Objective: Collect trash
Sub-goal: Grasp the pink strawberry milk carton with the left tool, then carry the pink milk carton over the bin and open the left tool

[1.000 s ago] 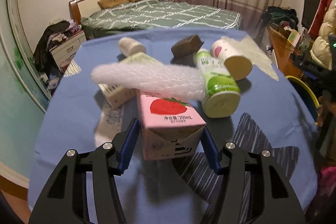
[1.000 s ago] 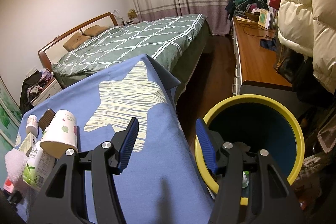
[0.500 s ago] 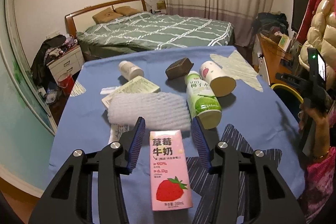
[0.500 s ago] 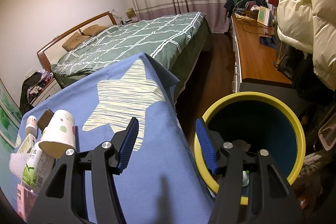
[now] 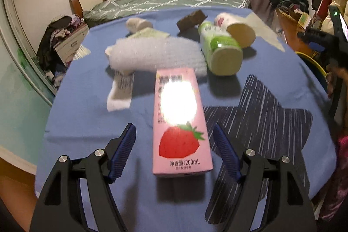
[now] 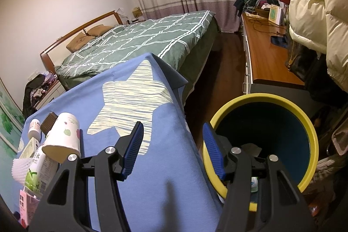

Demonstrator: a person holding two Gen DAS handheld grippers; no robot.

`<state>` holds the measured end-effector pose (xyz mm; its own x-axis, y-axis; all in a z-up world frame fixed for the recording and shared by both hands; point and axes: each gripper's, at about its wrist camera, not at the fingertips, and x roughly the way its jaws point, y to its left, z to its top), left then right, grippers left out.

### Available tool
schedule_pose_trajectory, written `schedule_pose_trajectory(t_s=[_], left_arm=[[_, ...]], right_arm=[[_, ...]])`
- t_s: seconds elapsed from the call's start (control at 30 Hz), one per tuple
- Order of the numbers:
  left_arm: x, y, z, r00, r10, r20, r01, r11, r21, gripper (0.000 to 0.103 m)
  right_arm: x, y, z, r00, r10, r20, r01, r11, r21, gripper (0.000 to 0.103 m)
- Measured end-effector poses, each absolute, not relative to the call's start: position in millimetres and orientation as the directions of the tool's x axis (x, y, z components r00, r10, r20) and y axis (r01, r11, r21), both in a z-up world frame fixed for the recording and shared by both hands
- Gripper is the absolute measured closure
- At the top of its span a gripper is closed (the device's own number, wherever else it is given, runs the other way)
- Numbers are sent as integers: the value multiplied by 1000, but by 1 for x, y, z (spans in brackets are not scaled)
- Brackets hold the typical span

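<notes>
The pink strawberry milk carton (image 5: 181, 123) lay flat on the blue tablecloth (image 5: 87, 101), between the blue pads of the left gripper (image 5: 175, 153). The jaws had just been opening, and the pads did not touch the carton. Behind it lay a white foam sheet (image 5: 156, 53), a green bottle (image 5: 219, 49) and a paper cup (image 5: 237, 30). The right gripper (image 6: 173, 148) hung with jaws apart and empty, over the table edge beside the yellow-rimmed bin (image 6: 304, 121).
</notes>
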<state>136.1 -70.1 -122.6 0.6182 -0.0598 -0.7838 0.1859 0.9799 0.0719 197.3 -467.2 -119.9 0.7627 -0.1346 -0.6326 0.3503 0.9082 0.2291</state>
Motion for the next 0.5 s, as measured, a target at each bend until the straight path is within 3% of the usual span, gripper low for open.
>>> schedule_pose_trajectory(t_s=[0.1, 0.2, 0.5], left_arm=[[138, -70, -132, 602, -64, -796, 185, 981, 61, 39], [140, -70, -140, 587, -82, -806, 194, 980, 41, 52], [137, -67, -117, 650, -106, -752, 211, 976, 45, 53]], right_arm=[[198, -467, -120, 761, -137, -634, 353, 907, 228, 49], [198, -467, -120, 760, -136, -635, 352, 908, 227, 49], [196, -464, -120, 762, -134, -633, 354, 905, 234, 49]])
